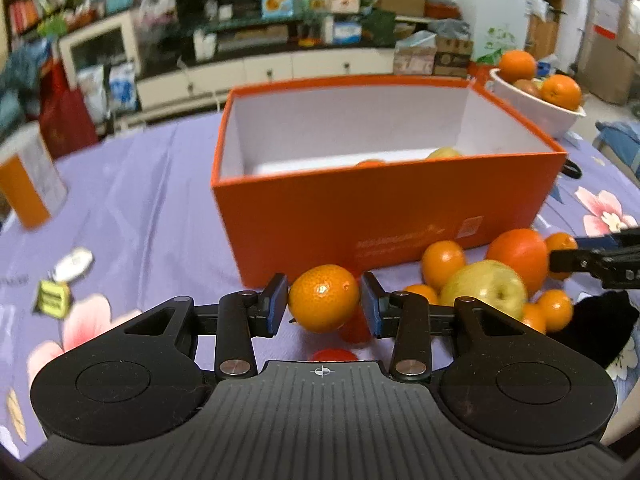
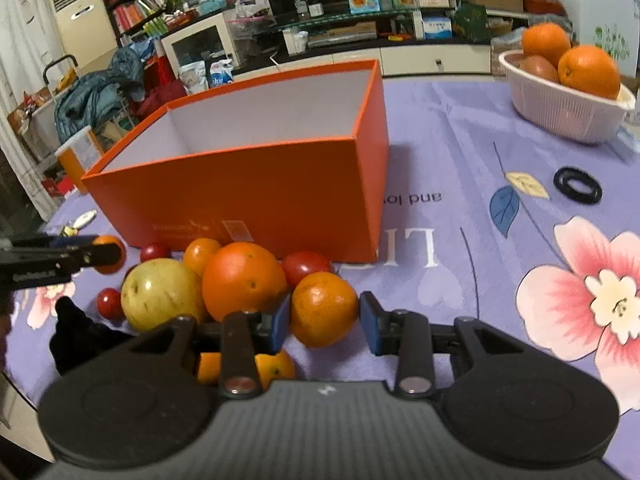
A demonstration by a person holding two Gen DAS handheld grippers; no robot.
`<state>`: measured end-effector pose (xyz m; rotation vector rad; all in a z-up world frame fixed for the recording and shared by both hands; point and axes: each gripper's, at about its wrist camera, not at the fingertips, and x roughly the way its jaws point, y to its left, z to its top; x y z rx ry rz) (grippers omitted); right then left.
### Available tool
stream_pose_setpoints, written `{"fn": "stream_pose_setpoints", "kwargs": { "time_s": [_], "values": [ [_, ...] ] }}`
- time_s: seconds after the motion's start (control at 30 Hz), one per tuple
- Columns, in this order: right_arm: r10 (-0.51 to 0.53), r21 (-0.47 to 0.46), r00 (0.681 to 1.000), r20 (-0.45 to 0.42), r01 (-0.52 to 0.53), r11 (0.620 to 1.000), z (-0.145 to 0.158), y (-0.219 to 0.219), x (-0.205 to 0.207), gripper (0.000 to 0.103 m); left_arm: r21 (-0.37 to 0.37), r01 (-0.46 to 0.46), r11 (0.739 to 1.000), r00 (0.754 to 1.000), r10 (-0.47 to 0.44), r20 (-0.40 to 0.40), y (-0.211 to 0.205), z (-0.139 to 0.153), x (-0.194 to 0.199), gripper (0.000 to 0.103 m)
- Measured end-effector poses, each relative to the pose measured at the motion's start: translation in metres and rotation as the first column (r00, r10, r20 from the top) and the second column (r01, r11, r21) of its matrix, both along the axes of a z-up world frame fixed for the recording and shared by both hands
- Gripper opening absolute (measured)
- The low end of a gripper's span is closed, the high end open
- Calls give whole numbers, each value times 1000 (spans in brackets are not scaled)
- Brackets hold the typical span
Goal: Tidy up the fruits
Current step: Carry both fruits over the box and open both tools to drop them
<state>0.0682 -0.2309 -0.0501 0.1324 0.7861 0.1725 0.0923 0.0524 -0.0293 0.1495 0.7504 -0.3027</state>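
**Two mandarins bracketed, orange box as landmark**

Left gripper (image 1: 324,304) just in front of the orange box (image 1: 384,200): fingers part open around a small mandarin (image 1: 323,303), pads close on both flanks, firm contact not confirmable. Right gripper (image 2: 325,316) near the box's front right corner: fingers likewise spread around a second mandarin (image 2: 324,309), left pad touching or nearly so, right pad with a thin gap.

Handling estimate: light, round, skin smooth and slightly yielding; prone to roll or squirt out under hard squeeze. Best hold across the widest girth, gentle pressure.

Pile against the box front: large orange (image 2: 244,282), yellow-green apple (image 2: 162,294), small red fruits.

Box contents mostly hidden behind near wall; only two fruit tops visible. Fruit under right gripper cut off.
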Motion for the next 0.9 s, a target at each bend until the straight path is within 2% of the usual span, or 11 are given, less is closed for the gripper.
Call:
{"fn": "stream_pose_setpoints", "kwargs": {
  "time_s": [0.17, 0.33, 0.47, 0.57, 0.7, 0.8, 0.9],
  "values": [
    [1, -44, 998, 58, 1, 999, 11, 3, -8, 37, 28, 14, 1000, 994, -17, 109, -13, 23, -17, 4],
    [-20, -56, 991, 130, 27, 998, 33, -3, -17, 37, -38, 6, 999, 982, 2, 190, -10, 56, -25, 4],
    [-22, -54, 973, 232, 35, 998, 69, 2, -14, 37, -88, -26, 996, 975, 45, 218, -11, 80, -13, 4],
    [-3, -46, 962, 275, 17, 999, 88, 14, 8, 37, -111, -32, 993, 974, 56, 220, -15, 90, 13, 4],
    [1, -26, 954, 299, 7, 1000, 99, 35, 57, 37, -124, -90, 988, 973, 114, 203, -18, 87, 53, 4],
    [-2, -18, 961, 277, 7, 1000, 94, 51, 90, 37, -110, -148, 983, 973, 165, 163, -18, 71, 82, 4],
    [-9, -48, 968, 252, 21, 999, 81, 65, 116, 37, -91, -185, 979, 973, 195, 121, -18, 52, 99, 4]
  ]
}}
